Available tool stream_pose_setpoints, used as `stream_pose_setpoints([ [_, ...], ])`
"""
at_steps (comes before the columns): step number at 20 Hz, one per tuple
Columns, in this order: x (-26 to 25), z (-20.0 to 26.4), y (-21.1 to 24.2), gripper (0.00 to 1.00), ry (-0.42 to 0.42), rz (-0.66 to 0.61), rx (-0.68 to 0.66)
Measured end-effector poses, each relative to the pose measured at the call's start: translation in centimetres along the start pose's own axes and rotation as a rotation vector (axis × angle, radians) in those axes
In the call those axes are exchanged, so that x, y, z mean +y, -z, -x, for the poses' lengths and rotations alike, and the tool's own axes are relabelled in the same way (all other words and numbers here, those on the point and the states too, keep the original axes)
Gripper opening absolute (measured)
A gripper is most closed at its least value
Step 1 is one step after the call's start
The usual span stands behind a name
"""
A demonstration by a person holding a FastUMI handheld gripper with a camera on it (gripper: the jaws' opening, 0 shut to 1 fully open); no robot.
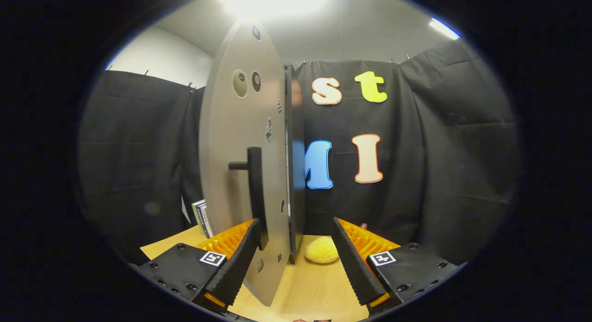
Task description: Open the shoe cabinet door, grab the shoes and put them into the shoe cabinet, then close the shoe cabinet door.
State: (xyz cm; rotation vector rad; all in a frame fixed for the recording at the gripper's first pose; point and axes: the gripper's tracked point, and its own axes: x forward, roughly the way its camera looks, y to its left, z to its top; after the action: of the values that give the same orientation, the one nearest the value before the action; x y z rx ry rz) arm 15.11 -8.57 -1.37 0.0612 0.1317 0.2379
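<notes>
The grey shoe cabinet door (240,141) stands swung out toward me, seen nearly edge-on. Its black bar handle (255,192) sits just above my left fingertip. The dark cabinet body (297,183) shows right behind the door's far edge. My gripper (294,224) is open, with the door's lower part standing between the fingers; the left finger is close against the handle side and the right finger is well apart from the door. A fluffy yellow shoe (322,250) lies on the wooden table (314,289), beyond the fingers, beside the cabinet's foot.
A few upright books (203,218) stand on the table left of the door. Black cloth walls close the booth on the left, back and right. Bare tabletop lies between the fingers and to the right of the shoe.
</notes>
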Motion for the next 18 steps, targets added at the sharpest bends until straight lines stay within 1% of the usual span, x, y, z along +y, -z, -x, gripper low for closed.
stream_pose_setpoints([
  [3,-1.5,-1.3,-1.4,0.95,0.032,-0.007,-0.033],
  [6,-1.6,-3.2,-0.8,0.93,0.043,0.038,0.003],
  [9,-0.8,-4.0,-0.5,0.92,0.045,0.031,0.025],
  [12,0.5,-4.2,-0.1,0.91,0.041,0.005,0.04],
  [14,1.8,-4.3,-0.2,0.91,0.046,0.012,0.041],
  [18,6.3,-4.7,0.2,0.91,0.04,-0.003,0.057],
])
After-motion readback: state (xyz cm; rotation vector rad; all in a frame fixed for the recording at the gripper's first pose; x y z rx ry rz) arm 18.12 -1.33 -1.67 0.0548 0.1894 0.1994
